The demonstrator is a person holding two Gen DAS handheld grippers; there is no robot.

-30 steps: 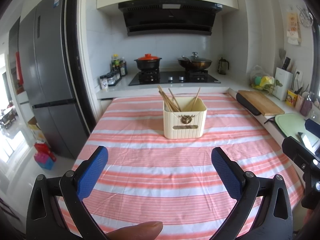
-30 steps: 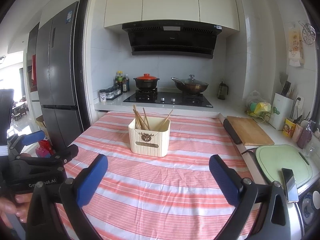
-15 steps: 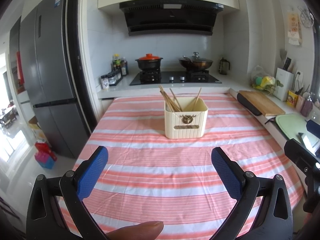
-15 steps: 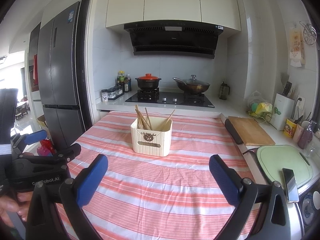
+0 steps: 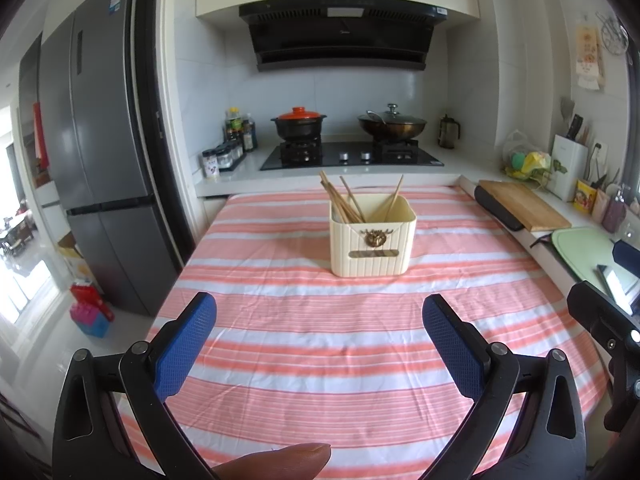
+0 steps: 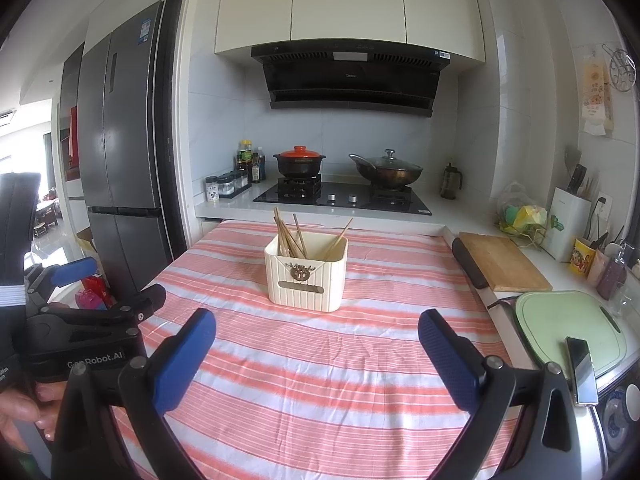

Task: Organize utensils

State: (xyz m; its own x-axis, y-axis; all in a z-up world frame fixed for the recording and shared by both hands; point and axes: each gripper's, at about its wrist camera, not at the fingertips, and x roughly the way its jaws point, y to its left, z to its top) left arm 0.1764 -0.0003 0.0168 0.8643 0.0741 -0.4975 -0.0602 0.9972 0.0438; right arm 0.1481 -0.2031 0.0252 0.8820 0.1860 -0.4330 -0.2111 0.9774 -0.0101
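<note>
A cream ribbed utensil holder (image 5: 372,240) (image 6: 306,278) stands upright at the far middle of the pink-and-white striped table (image 5: 312,344) (image 6: 320,380). Several wooden chopsticks (image 5: 340,204) (image 6: 290,236) lean inside it. My left gripper (image 5: 320,320) hovers open over the near part of the cloth, well short of the holder, with nothing between its blue pads. My right gripper (image 6: 316,334) is likewise open and empty, at about the same distance from the holder. In the right wrist view the left gripper's body (image 6: 88,320) shows at the left edge, held by a hand.
Behind the table runs a counter with a gas hob (image 5: 352,156), a red-lidded pot (image 5: 298,122) and a wok (image 5: 392,122). A wooden cutting board (image 6: 502,266), a green board (image 6: 564,326) and a phone (image 6: 580,364) lie at the right. A grey fridge (image 5: 92,160) stands left.
Both views have edged slightly nearer to the holder and risen a little; both grippers stay open and empty.
</note>
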